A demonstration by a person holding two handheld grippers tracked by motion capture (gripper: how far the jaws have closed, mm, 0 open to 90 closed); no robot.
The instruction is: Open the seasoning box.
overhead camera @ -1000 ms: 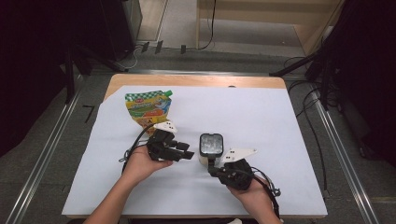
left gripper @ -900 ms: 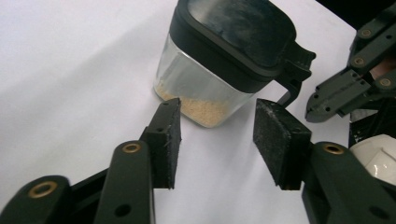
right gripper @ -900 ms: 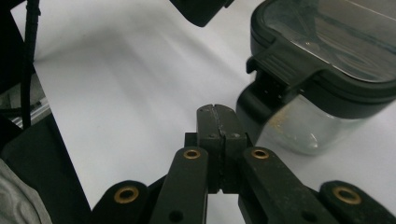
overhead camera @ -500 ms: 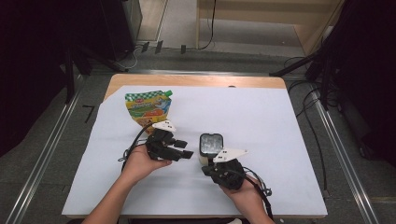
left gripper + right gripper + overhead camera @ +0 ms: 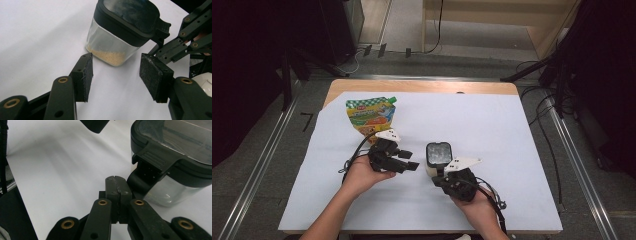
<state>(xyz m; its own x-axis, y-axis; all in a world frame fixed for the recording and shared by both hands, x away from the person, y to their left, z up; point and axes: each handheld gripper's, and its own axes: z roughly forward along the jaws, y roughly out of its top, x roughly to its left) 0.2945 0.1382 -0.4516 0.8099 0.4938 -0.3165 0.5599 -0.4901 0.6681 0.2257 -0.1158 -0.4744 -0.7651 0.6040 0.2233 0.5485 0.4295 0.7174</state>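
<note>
**Container between two grippers at table centre**

The clear container [image 5: 438,159] with a black lid stands on the white sheet [image 5: 512,130], grain at its bottom. The left gripper [image 5: 115,75] has just been opening; nothing lies between its jaws. The right gripper [image 5: 116,195] is pressed together, empty, beside the lid latch [image 5: 156,161].

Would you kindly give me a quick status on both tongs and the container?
Left tongs open, just widened, nothing between them. Right tongs shut, empty, beside container's lid latch. Container upright, lid on. Pouch well clear.
</note>
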